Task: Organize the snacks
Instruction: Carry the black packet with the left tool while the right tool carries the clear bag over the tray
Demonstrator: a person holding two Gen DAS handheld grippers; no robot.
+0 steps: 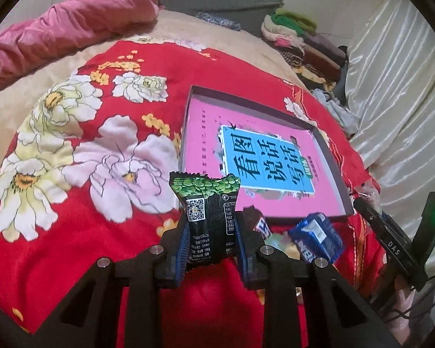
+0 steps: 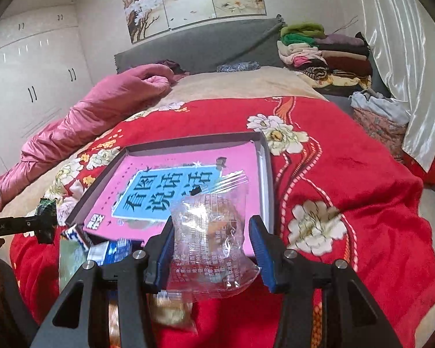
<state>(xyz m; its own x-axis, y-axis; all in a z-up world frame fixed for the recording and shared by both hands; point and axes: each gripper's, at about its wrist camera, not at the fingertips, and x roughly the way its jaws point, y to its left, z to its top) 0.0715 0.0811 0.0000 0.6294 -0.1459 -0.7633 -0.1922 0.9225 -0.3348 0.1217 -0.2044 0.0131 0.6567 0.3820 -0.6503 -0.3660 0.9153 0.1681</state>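
Crinkly black-green foil snack packet [image 1: 210, 223] clamped in your left gripper [image 1: 210, 249]; clear plastic snack pouch [image 2: 211, 240] pinched in right gripper [image 2: 210, 256]. Light, slippery, crushable: grip mid-body.

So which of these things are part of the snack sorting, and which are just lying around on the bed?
Job: black-and-green packet in the left gripper; clear packet in the right gripper; blue packet; shallow box.

Lying about: pink book inside the box; pink quilt; folded clothes; floral blanket.
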